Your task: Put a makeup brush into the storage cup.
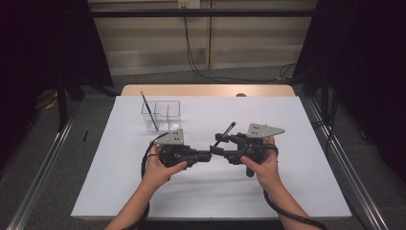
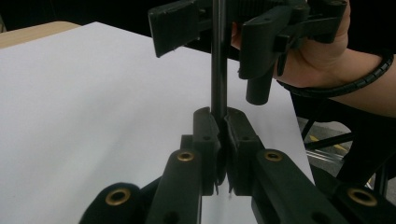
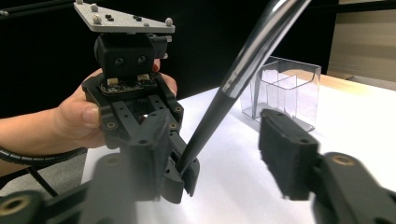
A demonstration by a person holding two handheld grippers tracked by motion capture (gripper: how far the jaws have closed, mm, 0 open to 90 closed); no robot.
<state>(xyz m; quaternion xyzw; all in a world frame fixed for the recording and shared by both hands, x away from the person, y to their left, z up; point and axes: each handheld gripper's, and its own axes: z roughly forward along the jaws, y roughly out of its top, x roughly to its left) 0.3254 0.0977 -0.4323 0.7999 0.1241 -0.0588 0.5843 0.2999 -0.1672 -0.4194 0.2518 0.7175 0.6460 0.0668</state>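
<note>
One brush (image 1: 148, 111) is already home, standing tilted in the left compartment of the clear plastic organizer (image 1: 163, 115) near the far left of the white table (image 1: 287, 191). That part looks done, as far as these views can say.

Moving right to the centre of the table, the left gripper (image 1: 207, 155) is clamped tight on the lower end of a second, dark-handled brush (image 1: 225, 133). In the left gripper view the pads are pressed hard together around the black handle (image 2: 218, 70), which rises straight up between them. In the high view it slants up and away from the person, held clear of the table, with its far end toward the organizer.

Further right, the right gripper (image 1: 225, 152) faces its partner nose to nose. Its jaws stand about half apart on either side of the handle (image 3: 212, 112), and in its own view there is clear air between the pad on the right (image 3: 287, 158) and the shaft. So no grip there yet; whether the near pad touches, I cannot tell.

My read: this is a handover in mid-air, with the right jaws yet to clamp. After that the left must let go, and the brush has to travel back to the organizer, which sits well apart from both grippers, with two compartments looking empty.
</note>
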